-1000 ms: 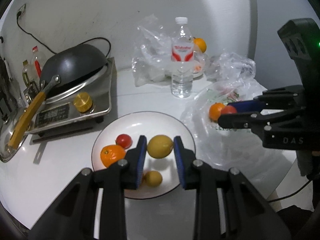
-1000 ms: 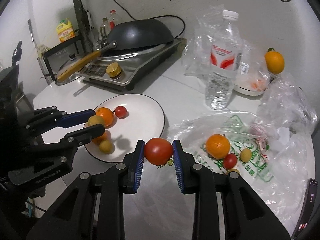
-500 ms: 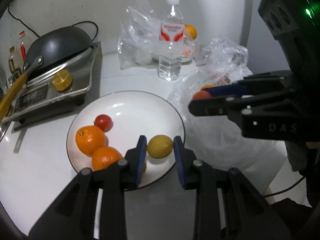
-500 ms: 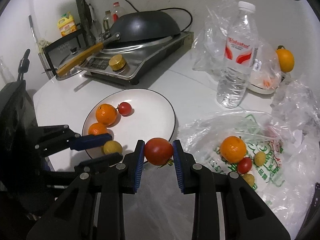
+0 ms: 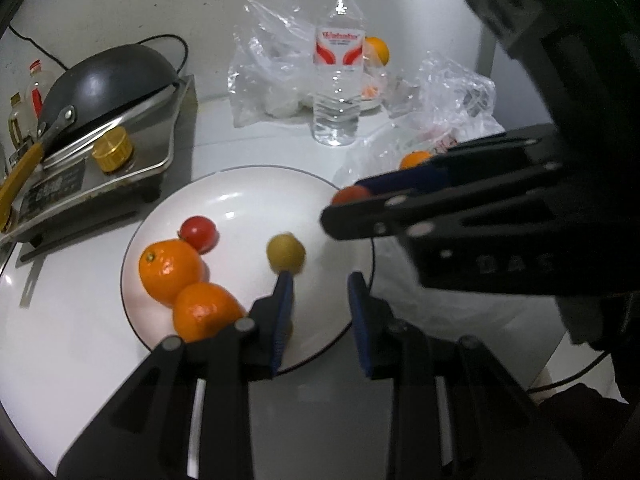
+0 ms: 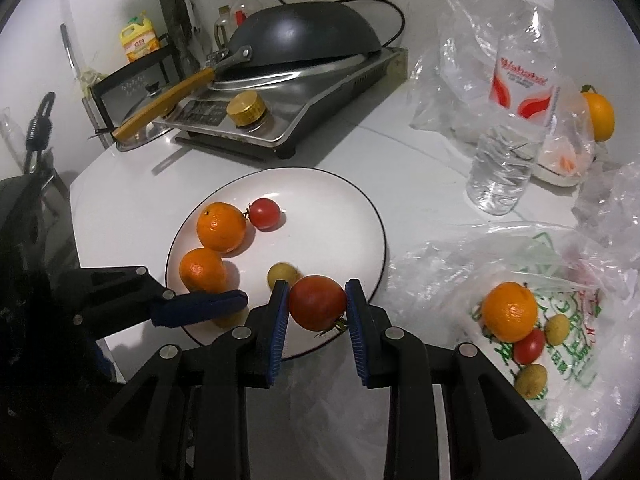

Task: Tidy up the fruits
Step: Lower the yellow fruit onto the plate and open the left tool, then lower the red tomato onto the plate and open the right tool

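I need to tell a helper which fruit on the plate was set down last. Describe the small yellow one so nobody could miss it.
Find the white plate in front of the stove. Two oranges and a small red tomato sit along its left side. The yellow fruit lies alone nearer the middle, just ahead of the large tomato in the right tongs; it is the plate's smallest and only fully visible yellow piece.

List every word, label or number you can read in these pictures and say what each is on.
"DAS": on the right gripper's black body, left wrist view; it may continue out of sight.
Water bottle label: red brand script, too blurred to read.
Plastic bag: green print, unreadable.
Yellow oil jug label: too small.
Cooktop panel: markings unreadable.
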